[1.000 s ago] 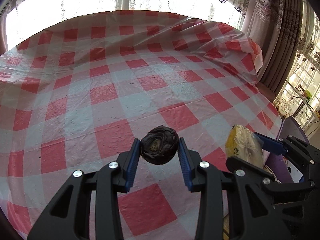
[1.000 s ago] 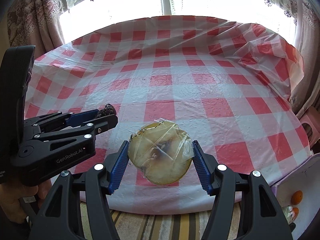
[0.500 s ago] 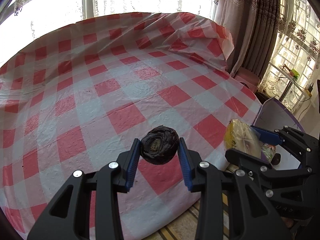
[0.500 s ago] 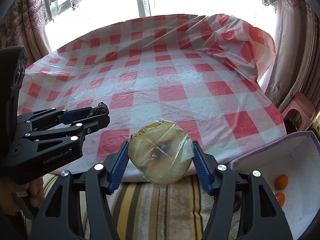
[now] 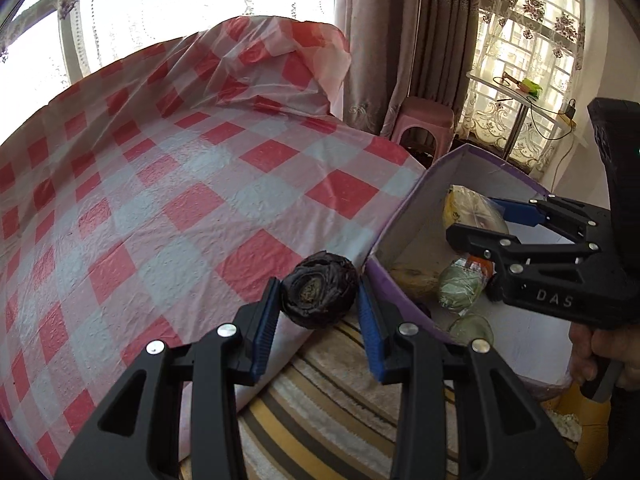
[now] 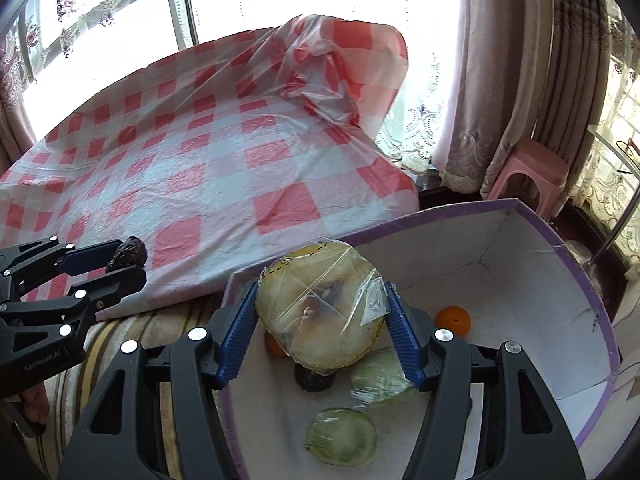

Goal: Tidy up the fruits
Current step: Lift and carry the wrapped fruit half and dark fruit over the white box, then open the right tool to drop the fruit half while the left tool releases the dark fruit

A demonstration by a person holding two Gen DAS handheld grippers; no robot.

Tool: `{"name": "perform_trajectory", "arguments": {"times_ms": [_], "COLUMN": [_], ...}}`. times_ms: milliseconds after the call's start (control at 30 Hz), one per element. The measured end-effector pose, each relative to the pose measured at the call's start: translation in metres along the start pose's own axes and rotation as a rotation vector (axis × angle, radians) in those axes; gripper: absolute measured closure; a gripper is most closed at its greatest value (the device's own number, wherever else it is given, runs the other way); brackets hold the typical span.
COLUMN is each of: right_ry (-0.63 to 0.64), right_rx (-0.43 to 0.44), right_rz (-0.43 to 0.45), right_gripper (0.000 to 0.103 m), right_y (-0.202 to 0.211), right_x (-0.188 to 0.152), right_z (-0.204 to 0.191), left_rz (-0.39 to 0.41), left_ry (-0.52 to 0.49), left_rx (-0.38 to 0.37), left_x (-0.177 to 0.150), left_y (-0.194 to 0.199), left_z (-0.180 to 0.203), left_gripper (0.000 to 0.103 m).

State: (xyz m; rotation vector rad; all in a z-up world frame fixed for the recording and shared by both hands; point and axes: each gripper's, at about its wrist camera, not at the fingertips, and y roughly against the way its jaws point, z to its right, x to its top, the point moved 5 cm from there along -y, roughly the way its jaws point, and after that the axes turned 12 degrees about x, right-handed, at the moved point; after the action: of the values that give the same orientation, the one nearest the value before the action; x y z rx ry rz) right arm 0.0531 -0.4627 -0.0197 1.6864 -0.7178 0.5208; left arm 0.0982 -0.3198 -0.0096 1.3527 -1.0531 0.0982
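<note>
My left gripper (image 5: pixel 319 304) is shut on a dark, wrinkled round fruit (image 5: pixel 319 295), held over the table's edge just left of the purple box's rim (image 5: pixel 404 216). My right gripper (image 6: pixel 320 324) is shut on a cut yellow melon half wrapped in cling film (image 6: pixel 320 312), hanging inside the box (image 6: pixel 576 264). In the left wrist view the right gripper (image 5: pixel 486 220) and the melon half (image 5: pixel 468 210) show above the box. In the right wrist view the left gripper (image 6: pixel 120 260) with the dark fruit (image 6: pixel 127 254) is at the left.
The box holds an orange (image 6: pixel 453 320), wrapped green pieces (image 6: pixel 342 436), a dark fruit (image 6: pixel 314 378) and more. A red-and-white checked tablecloth (image 5: pixel 192 208) covers the table. A striped rug (image 5: pixel 320 412) lies below. A pink stool (image 5: pixel 420 120) stands by the curtains.
Both grippers have swung right with their fruits, from over the table to its edge. The melon half now hangs inside the box and the dark fruit is beside the box's rim.
</note>
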Motion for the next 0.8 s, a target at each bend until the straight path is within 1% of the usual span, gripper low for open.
{"name": "perform_trajectory", "arguments": {"times_ms": [67,167,300,400,467,533,633,800], "right_ry": [-0.018,-0.030,-0.025,-0.026,-0.010,-0.002,0.044,0.068], "right_rx": [-0.033,-0.073,-0.125,-0.142,-0.154,-0.146,-0.154,-0.143], "right_rz": [-0.005,-0.035,-0.095,-0.145,-0.183,-0.217,-0.279,-0.361], "right_gripper": [0.042,0.042,0.042,0.042,0.042,0.042,0.042,0.042], "right_y": [0.004,0.006,0.006,0.005,0.001,-0.003,-0.008,-0.017], "right_x": [-0.003,-0.013,-0.032,-0.046,-0.053,-0.058,-0.063,-0.081], "right_z": [0.020,0.043,0.067,0.079,0.081,0.081,0.074,0.070], "left_rz": [0.000,0.000,-0.011,-0.026,-0.041,-0.063,-0.098,-0.154], "left_ry": [-0.031,-0.083,-0.159,-0.224,-0.261,-0.301,-0.354,-0.411], "left_rx": [-0.019,-0.043,-0.067,-0.078,-0.086,-0.089,-0.089,-0.079], "left_x": [0.002,0.003,0.003,0.001,-0.001,-0.004,-0.008,-0.018], "left_y": [-0.001,-0.002,-0.007,-0.012,-0.017,-0.023,-0.034,-0.050], "left_z": [0.017,0.044,0.077,0.099,0.113,0.125,0.140,0.152], "left_gripper": [0.065,0.065,0.065,0.065,0.065,0.065,0.065,0.065]}}
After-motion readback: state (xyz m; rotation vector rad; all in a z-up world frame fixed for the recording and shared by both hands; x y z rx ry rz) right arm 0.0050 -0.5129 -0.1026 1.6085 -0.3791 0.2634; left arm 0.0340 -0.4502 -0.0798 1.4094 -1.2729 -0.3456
